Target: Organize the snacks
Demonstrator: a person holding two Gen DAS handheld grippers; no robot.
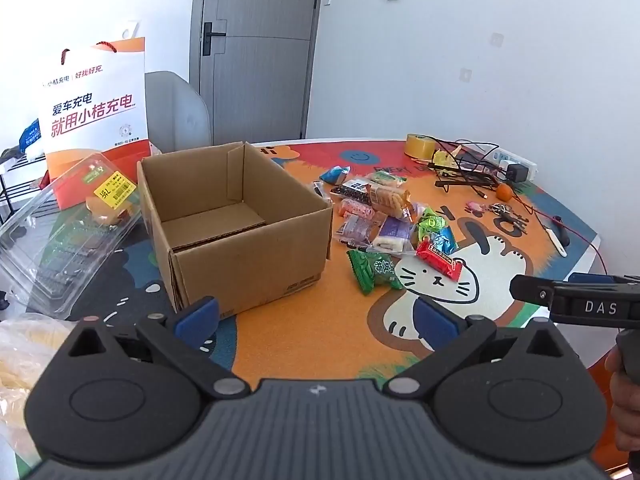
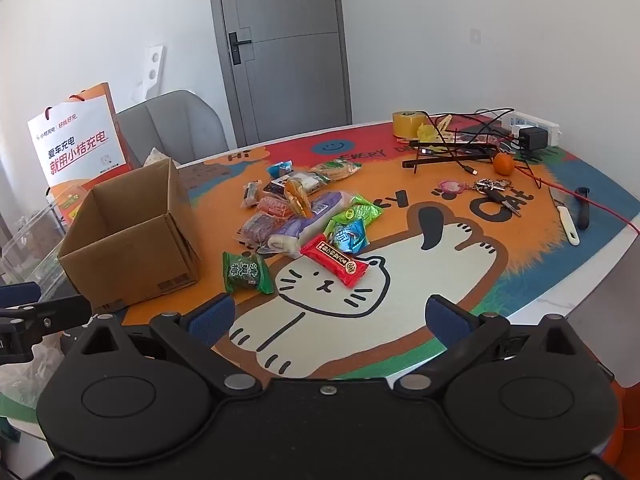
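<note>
I hold two grippers above the near edge of a round table [image 2: 560,280] covered with a bright cartoon-cat mat. My left gripper [image 1: 316,314] has its blue-padded jaws spread wide with nothing between them, and it hovers just in front of an open cardboard box [image 1: 236,220]. My right gripper [image 2: 328,314] is likewise wide open and holds nothing; it hangs over the cat's white body, toward the table's near right edge.

The cardboard box sits on the left half of the table, its flaps tucked down, and I see nothing inside it. Just right of it, around the table's middle, lies a loose pile of snacks [image 2: 304,208] in small wrappers. Nearest me are a green packet [image 2: 246,272] and a red packet [image 2: 336,266], lying flat on the mat and apart from each other, the green one close to the box's right corner.

Beyond the box at the far left edge stands an orange-and-white paper bag [image 1: 94,120], with a clear plastic clamshell [image 1: 68,232] beside it. At the far right edge are a roll of tape [image 2: 408,123], tangled cables, a power strip [image 2: 536,128], a small orange fruit [image 2: 503,163] and a bunch of keys [image 2: 494,190].
</note>
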